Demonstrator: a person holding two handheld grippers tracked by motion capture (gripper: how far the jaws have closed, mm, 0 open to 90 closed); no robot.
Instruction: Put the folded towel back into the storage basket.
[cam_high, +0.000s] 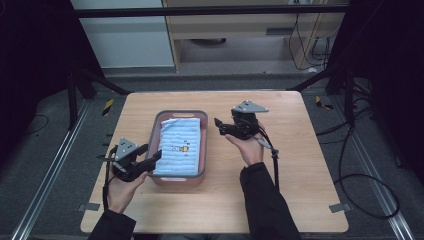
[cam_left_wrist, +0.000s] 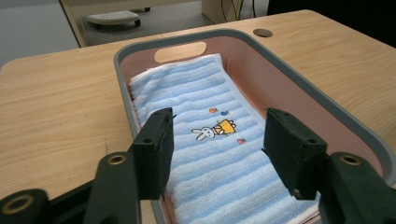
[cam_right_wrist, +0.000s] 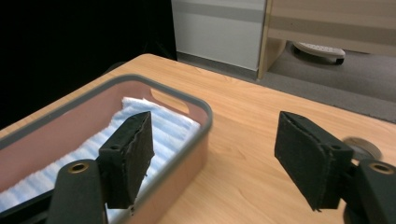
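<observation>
On the bench (cam_high: 280, 200), a folded blue striped towel (cam_high: 182, 145) is laid in a pink basin (cam_high: 165, 117); both left tongs (cam_high: 150, 155) and right tongs (cam_high: 218, 126) are held spread.

A pale wood-grain table (cam_high: 300, 150) with a smooth matt finish is seen. The basin (cam_left_wrist: 327, 105) looks like smooth plastic, pink with a grey rim. A ribbed blue terry-cloth towel (cam_left_wrist: 219, 158) is shown. The left gripper (cam_left_wrist: 217, 151) jaws are faced with rough matt black pads.

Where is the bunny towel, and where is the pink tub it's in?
bunny towel (cam_left_wrist: 205, 116), left gripper view, on the blue stripes just above the bunny picture.
pink tub (cam_left_wrist: 299, 86), left gripper view, on its grey rim along the right side.
</observation>
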